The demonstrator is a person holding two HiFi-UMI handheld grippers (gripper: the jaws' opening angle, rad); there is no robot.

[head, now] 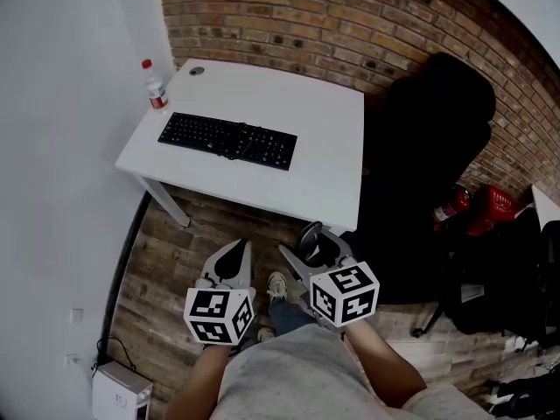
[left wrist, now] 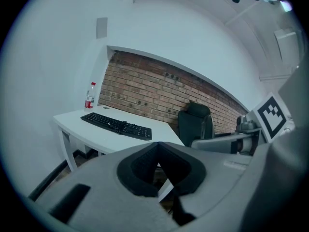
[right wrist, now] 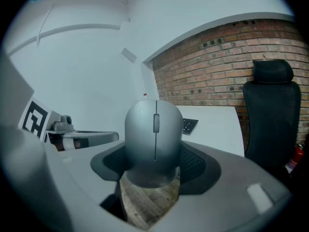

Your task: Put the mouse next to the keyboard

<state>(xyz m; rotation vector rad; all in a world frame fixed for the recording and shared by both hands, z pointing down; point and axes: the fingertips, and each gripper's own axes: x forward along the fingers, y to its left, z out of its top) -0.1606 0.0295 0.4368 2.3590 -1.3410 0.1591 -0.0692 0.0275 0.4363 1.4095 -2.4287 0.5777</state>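
Mouse (right wrist: 154, 134): gripped in the right gripper (head: 308, 250), above the wooden floor (head: 175, 261) in front of the desk (head: 328, 160). It is well apart from the keyboard (head: 227, 140).
Right gripper: the jaws pinch the grey mouse by its two sides, low on the body, with the wheel end pointing away from the camera.
Left gripper (head: 234, 256): the jaws are pressed together with nothing between them, just beside the right gripper.
Keyboard: it lies on the left part of the white desk near a bottle (head: 155, 86), and bare desktop shows to its right.
Step in hand: probably carrying the mouse up to the desk; nothing has been placed yet.
Doing it well: keep the pinch steady, since the rounded shell could slip. Aim for the bare patch right of the keyboard, level the mouse so its flat underside meets the desk, then part the jaws.
Watch for: the desk's near edge and the black chair (head: 429, 147) on the right.
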